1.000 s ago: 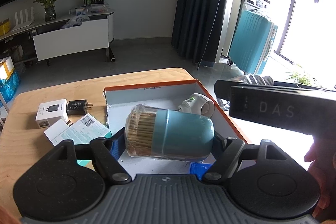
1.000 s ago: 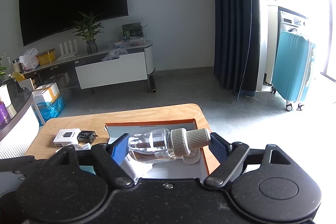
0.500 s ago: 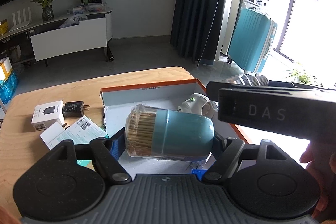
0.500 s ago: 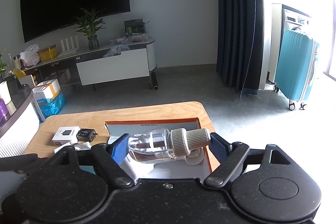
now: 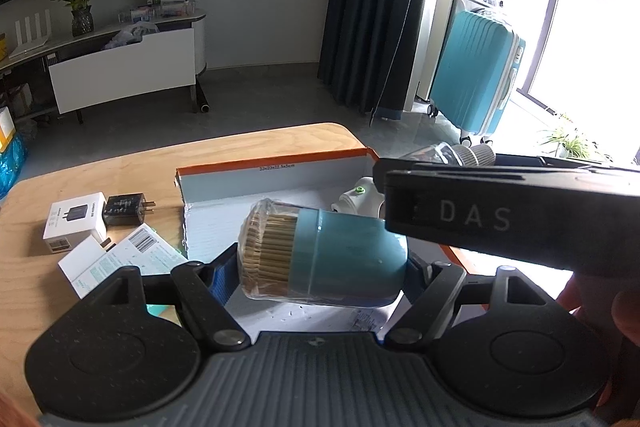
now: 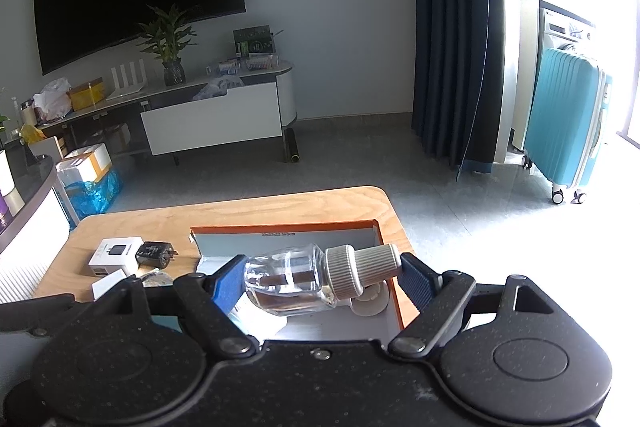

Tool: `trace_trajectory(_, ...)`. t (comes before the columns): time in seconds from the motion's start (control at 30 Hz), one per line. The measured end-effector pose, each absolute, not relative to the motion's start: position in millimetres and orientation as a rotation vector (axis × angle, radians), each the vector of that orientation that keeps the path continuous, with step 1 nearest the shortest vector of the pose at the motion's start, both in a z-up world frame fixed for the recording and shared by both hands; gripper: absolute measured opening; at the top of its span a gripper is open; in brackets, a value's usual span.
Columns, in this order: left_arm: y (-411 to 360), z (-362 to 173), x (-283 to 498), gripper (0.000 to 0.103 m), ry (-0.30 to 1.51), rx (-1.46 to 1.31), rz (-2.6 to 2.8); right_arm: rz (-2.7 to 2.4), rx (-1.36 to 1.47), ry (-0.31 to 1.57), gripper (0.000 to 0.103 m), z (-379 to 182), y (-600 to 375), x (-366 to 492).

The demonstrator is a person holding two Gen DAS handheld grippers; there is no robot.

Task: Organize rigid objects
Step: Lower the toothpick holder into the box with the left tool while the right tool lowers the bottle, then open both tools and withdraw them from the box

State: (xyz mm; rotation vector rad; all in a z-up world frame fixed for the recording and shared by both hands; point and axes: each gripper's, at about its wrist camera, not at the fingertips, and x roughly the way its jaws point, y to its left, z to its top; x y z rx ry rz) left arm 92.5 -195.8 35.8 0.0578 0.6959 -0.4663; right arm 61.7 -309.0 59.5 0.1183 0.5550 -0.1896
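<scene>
Left hand-held gripper (image 5: 320,267) is clamped on a teal toothpick jar (image 5: 324,259) lying sideways between its pads, and over the last second it has drifted forward, so the jar now hangs over the open orange-rimmed box (image 5: 276,163) rather than its near edge; release looks close. At the tabletop's (image 5: 120,171) left edge, outside the box, lie a white charger carton (image 5: 74,221), a black plug (image 5: 124,209) touching it, and a flat white packet (image 5: 120,259) nearer the camera. Inside the box a small white device (image 5: 356,197) sits by the right wall, leaving bare floor toward the left wall for the jar. Right hand-held gripper (image 6: 320,279) grips a clear dropper bottle (image 6: 288,279) sideways above the box's right part, held steady; the two tools are close together, so room between them is tight.
</scene>
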Motion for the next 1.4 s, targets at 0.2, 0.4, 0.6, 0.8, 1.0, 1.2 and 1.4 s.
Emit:
trace_trajectory(0.2,-199,32,98,0.079,0.707,0.056,-0.473,-0.193,0.122,0.543,0.095,58,-311,67)
trace_trajectory(0.4,-204,29,102,0.079,0.718,0.053,-0.483,-0.244,0.132,0.511,0.095,61,-321,62)
trace_trajectory(0.6,-212,27,109,0.079,0.734,0.024,-0.537,-0.3,0.156,0.483,0.095,65,-332,52)
trace_trajectory(0.8,-208,32,110,0.087,0.717,-0.001,-0.541,-0.298,0.145,0.472,0.095,68,-329,45)
trace_trajectory(1.0,-193,40,108,0.09,0.722,0.0,-0.459,-0.277,0.135,0.474,0.096,71,-318,48)
trace_trajectory(1.2,-171,46,106,0.094,0.731,0.0,-0.373,-0.249,0.121,0.489,0.097,70,-302,49)
trace_trajectory(1.4,-144,49,103,0.095,0.743,-0.026,-0.299,-0.211,0.114,0.51,0.098,68,-283,53)
